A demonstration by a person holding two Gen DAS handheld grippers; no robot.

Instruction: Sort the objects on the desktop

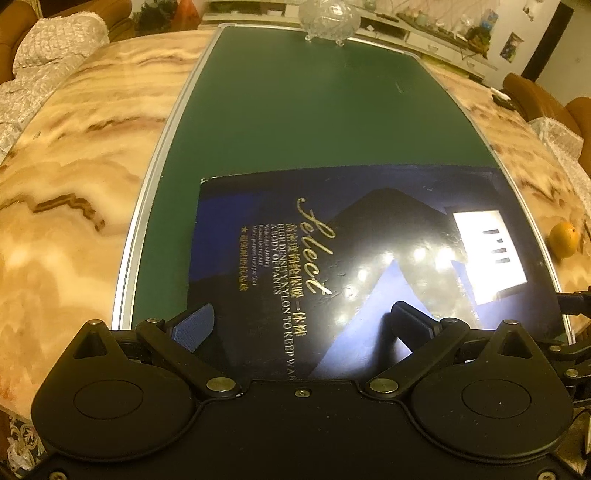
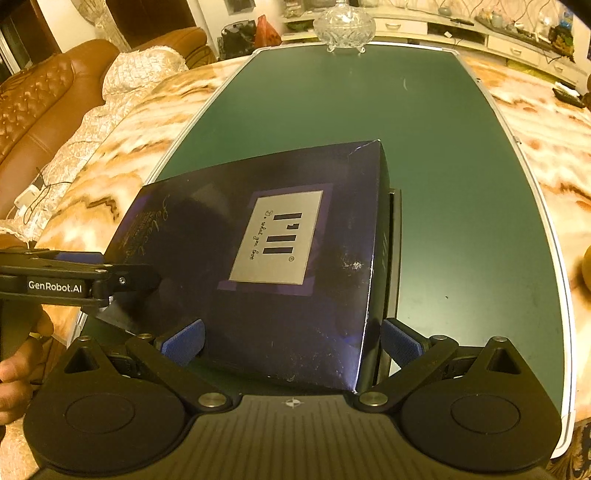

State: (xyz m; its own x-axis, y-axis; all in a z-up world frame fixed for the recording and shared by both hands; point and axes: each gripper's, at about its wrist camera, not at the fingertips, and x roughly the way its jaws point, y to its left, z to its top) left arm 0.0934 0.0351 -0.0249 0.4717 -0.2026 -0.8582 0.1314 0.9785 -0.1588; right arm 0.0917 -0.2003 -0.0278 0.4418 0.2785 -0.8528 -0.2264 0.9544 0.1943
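A flat dark blue box (image 1: pixel 354 251) with gold "Select" lettering and a silver label lies at the near end of the green board (image 1: pixel 303 110). In the right wrist view the box lid (image 2: pixel 266 251) looks tilted up, with the tray edge showing at its right side. My left gripper (image 1: pixel 303 325) is open above the box's near edge, its blue pads (image 1: pixel 194 326) apart. My right gripper (image 2: pixel 291 345) is open with its fingers straddling the box's near right corner. The left gripper also shows in the right wrist view (image 2: pixel 74 284) at the box's left edge.
The green board (image 2: pixel 461 184) lies on a marble-patterned table (image 1: pixel 74 184). A glass footed bowl (image 1: pixel 328 18) stands at the board's far end, also seen in the right wrist view (image 2: pixel 345 26). An orange (image 1: pixel 563 240) lies on the table at right. A brown sofa (image 2: pixel 37 110) stands at left.
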